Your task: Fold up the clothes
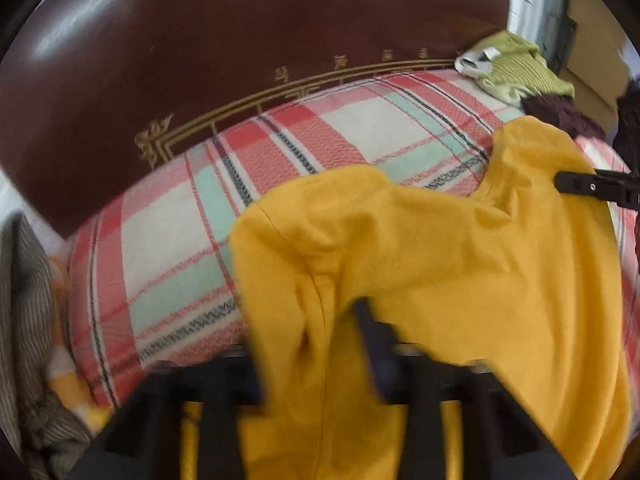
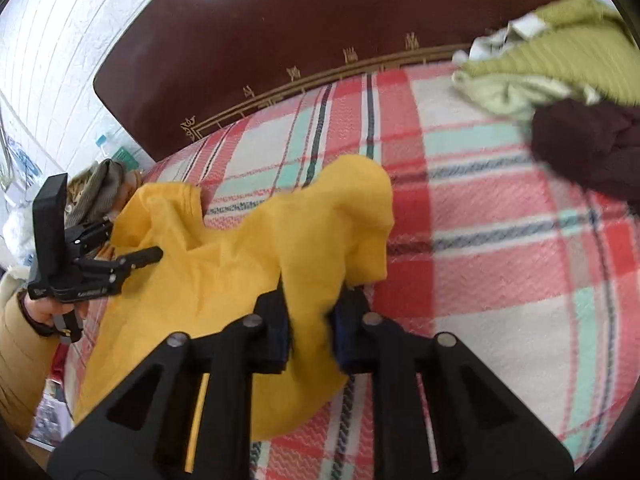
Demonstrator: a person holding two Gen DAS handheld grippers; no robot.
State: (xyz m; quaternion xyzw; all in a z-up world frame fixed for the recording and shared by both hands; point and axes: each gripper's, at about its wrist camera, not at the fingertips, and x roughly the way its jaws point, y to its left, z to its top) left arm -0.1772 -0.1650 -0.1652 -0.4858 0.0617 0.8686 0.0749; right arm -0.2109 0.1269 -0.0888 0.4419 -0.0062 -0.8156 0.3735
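Between both tongs (image 2: 310, 320) hangs yellow shirt (image 2: 224, 280).

Both wrist views closely face one headboard (image 1: 200, 80).

Soft daylight, headboard (image 1: 200, 60) glare, motion blur, fisheye-bent edges.

My matt black plastic tongs (image 2: 310, 328) pinch soft yellow cloth (image 2: 240, 272); woven plaid blanket (image 2: 500, 260) looks rough, headboard (image 2: 320, 20) glossy brown.
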